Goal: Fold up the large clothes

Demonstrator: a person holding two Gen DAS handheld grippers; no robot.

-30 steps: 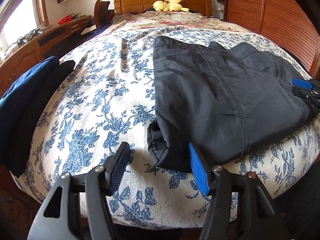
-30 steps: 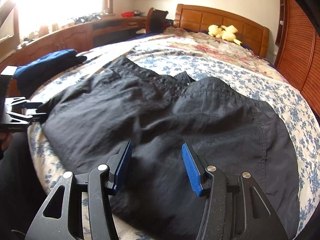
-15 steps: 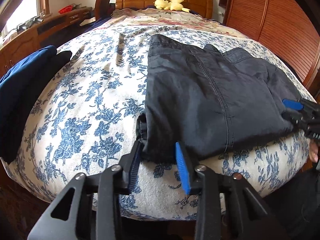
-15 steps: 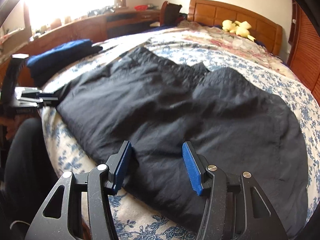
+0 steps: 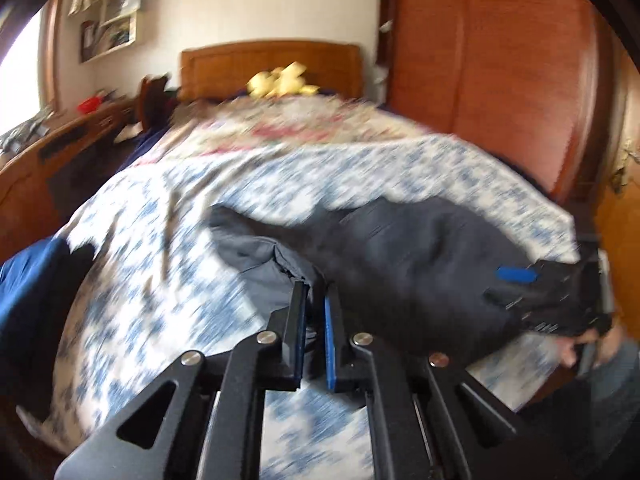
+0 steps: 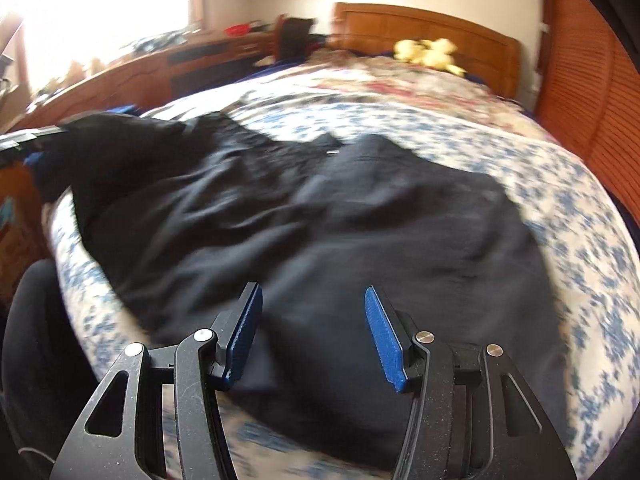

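The left gripper (image 5: 313, 292) has just clamped onto the near left corner of the dark garment (image 6: 320, 232) and holds that corner raised off the bedspread (image 5: 132, 280), its lighter underside showing. The rest of the garment lies spread across the near end of the bed. The right gripper (image 6: 314, 320) hovers over the garment's near edge, jaws apart, grasping nothing. A yellow plush toy (image 6: 428, 51) sits by the far headboard (image 5: 272, 64).

Large dark charcoal woven garment (image 6: 360, 240), creased, spread across the near end of the bed, reaching to its near edge; one near corner (image 5: 288, 264) lifted off the bed, paler grey inner face showing.
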